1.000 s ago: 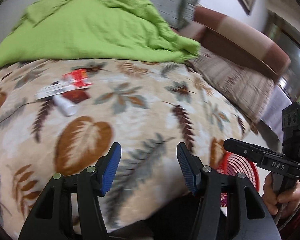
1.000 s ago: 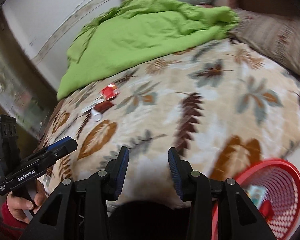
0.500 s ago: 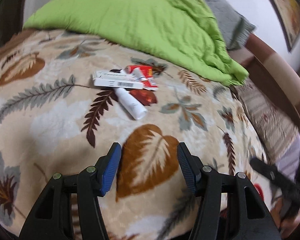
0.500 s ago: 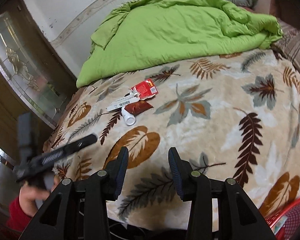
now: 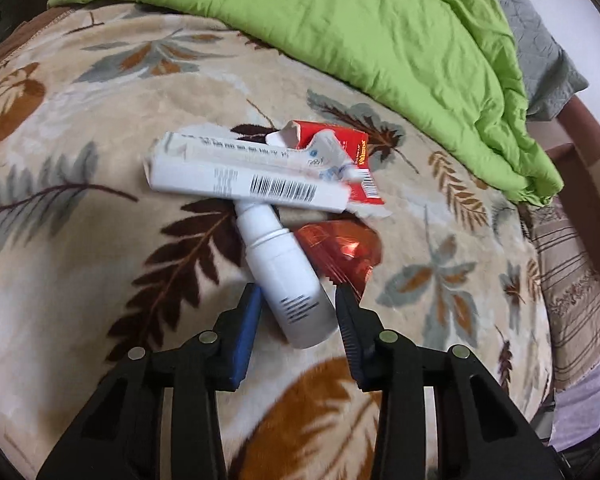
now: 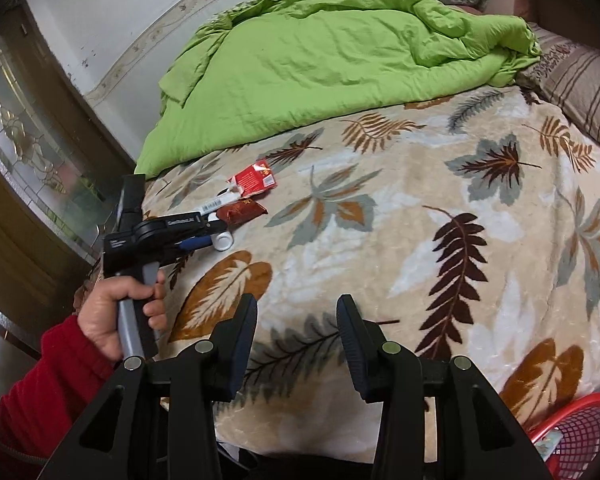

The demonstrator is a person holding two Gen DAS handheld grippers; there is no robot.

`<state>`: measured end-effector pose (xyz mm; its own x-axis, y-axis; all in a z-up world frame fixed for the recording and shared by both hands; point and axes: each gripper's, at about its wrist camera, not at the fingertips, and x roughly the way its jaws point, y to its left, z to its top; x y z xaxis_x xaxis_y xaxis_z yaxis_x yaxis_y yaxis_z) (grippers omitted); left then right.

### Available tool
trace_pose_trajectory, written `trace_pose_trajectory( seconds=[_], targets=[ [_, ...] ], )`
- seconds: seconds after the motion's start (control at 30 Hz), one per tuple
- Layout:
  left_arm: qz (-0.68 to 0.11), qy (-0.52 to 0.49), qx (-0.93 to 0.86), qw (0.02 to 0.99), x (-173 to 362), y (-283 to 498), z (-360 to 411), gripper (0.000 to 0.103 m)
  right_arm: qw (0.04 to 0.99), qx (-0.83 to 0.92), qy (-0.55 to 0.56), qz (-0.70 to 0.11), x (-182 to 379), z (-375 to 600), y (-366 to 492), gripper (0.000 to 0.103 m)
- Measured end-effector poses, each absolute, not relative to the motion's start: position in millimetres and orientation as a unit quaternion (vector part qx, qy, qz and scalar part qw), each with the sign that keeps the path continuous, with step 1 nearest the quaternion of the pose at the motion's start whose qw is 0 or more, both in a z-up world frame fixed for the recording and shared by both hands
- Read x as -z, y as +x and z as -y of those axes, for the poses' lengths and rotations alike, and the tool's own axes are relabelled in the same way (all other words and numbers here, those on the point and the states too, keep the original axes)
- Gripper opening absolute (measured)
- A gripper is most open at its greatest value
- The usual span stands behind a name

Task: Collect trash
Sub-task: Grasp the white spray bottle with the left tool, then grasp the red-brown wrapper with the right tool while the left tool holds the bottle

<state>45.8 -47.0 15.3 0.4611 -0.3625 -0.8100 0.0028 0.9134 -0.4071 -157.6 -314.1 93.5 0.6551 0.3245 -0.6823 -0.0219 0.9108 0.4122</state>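
Our left gripper [image 5: 296,300] has just been closing, white bottle [image 5: 288,284] btwn pads, contact unclear. Long white box [image 5: 244,184] overlaps its neck; red wrapper [image 5: 340,248] alongside. Right gripper [image 6: 296,312] unclenched, empty.

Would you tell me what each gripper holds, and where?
Neither holds anything yet: the left gripper, jaws just closing, straddles the white bottle's base; the right gripper is empty.

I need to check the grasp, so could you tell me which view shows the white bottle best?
The left wrist view: the white bottle lies close, between the left gripper pads. The right wrist view shows only its end.
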Motion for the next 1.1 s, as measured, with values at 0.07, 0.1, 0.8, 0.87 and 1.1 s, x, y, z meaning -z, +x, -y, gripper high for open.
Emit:
trace_pose_trajectory(
  seconds=[0.07, 0.1, 0.8, 0.87, 1.1],
  targets=[
    [-0.509, -0.173, 0.109, 0.836, -11.9, 50.1, 47.8, 0.037, 0.888, -0.098, 0.191, -0.406, -91.9, 315.2, -152.9, 0.045],
    [-0.504, -0.168, 0.109, 0.840, -11.9, 49.5, 47.3, 0.036, 0.887, -0.099, 0.193, -0.407, -91.0, 314.9, -149.6, 0.045],
    [-0.489, -0.117, 0.133, 0.854, -26.7, -48.2, -36.1, 0.029, 0.847, -0.151, 0.206, -0.467, -47.1, 219.5, 58.7, 0.048],
    [-0.487, -0.108, 0.133, 0.856, -27.1, -46.1, -34.3, 0.029, 0.837, -0.145, 0.220, -0.479, -31.9, 218.4, 80.9, 0.039],
    [-0.479, -0.104, 0.131, 0.862, -25.5, -35.4, -33.7, 0.038, 0.810, -0.166, 0.257, -0.501, -5.4, 211.0, 92.8, 0.039]
  ],
)
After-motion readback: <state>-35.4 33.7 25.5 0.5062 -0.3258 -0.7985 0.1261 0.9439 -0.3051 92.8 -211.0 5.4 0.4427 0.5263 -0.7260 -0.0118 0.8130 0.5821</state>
